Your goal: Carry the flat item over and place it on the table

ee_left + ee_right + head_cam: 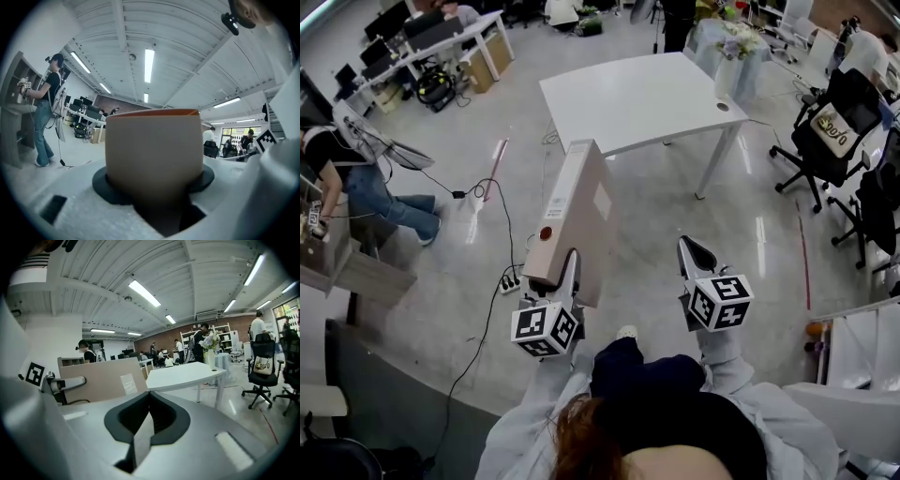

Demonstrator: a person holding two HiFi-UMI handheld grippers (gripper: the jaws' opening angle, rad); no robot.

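A flat beige binder with a red dot on its spine is held up on edge over the floor, and my left gripper is shut on its near end. In the left gripper view its spine fills the middle between the jaws. The white table stands ahead, beyond the binder, with its top bare. My right gripper hovers to the right of the binder, apart from it, shut with nothing in it. In the right gripper view its jaws meet, and the binder and the table show behind them.
A power strip and black cables lie on the floor to the left. Black office chairs stand to the right of the table. A person works at a shelf on the left. Desks line the far left.
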